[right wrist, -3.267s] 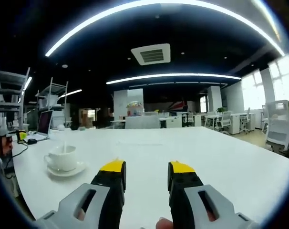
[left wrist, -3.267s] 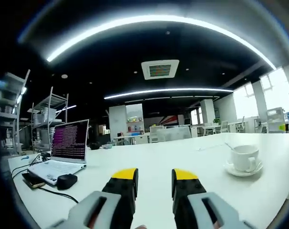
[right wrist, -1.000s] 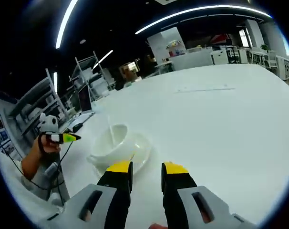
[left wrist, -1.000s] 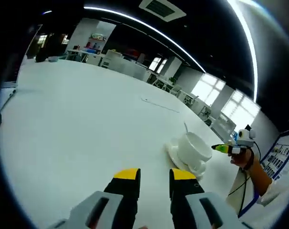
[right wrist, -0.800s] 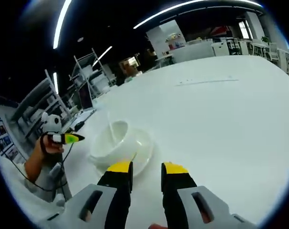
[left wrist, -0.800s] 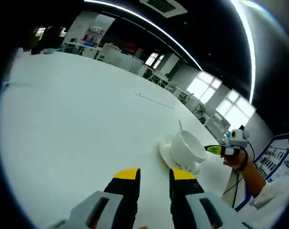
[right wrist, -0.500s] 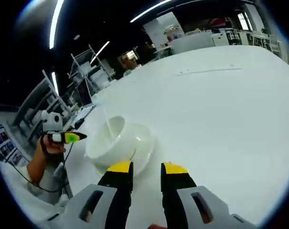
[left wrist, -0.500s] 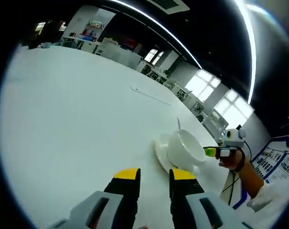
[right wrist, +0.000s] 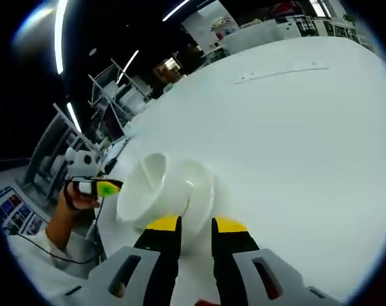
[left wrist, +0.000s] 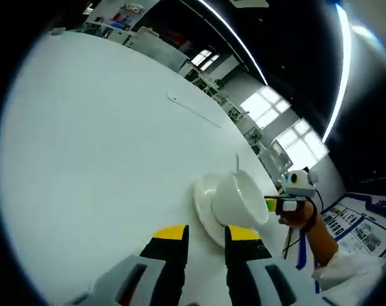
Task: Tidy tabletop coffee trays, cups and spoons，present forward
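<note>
Both hand-held grippers (left wrist: pixel 203 231) (right wrist: pixel 195 223) flank glossy round white saucer (left wrist: pixel 204 210) and cup (left wrist: pixel 241 199).

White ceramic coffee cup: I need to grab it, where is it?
The white ceramic coffee cup sits on its white saucer on the white table, just beyond the right gripper.

On the plain white table (left wrist: pixel 85 127), the cup (left wrist: pixel 239 199) and saucer (left wrist: pixel 204 210) are white too (no pattern), while both grippers' black jaws carry yellow tips.
</note>
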{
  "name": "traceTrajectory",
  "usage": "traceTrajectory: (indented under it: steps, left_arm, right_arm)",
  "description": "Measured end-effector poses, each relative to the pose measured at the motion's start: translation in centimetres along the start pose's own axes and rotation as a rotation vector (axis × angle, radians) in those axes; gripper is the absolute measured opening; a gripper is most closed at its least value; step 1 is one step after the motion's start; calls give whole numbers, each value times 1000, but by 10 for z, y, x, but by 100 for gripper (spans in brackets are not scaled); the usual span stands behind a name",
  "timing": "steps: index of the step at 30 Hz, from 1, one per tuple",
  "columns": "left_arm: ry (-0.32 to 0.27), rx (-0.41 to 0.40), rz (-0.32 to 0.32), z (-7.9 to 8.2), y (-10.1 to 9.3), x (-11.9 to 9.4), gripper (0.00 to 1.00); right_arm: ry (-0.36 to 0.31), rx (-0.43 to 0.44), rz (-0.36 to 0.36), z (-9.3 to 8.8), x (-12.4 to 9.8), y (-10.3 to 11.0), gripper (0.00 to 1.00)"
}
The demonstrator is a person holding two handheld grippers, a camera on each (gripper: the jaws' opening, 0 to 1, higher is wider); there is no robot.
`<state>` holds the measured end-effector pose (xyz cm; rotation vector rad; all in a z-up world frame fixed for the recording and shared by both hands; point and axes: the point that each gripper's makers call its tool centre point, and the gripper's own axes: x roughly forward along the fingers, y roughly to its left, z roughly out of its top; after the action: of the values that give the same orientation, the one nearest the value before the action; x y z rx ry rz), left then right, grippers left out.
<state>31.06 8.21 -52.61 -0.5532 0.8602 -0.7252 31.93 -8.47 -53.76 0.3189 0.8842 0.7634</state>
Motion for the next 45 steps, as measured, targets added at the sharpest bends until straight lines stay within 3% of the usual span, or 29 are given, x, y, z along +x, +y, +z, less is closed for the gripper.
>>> traceTrajectory:
  steps: [18,30,35,43,45]
  left_arm:
    - [62,-54,-15,-12,-3,34,20]
    - [87,-117,-14,-19,-3,50,18]
    - [90,-148,-14,-21,-1,54,13]
    - [97,-202,-26,-21,-2,54,12]
    - [99,-254,-20,-21,-1,55,11]
  right_arm:
    - [39,17,13,-8,12,1,19]
    - [69,30,-31,-10,22,-1,18]
    - [72,57,-40,-10,22,-7,11]
    - [89,144,-31,-12,23,-8,9]
    - [106,175,-18,-13,23,-7,8]
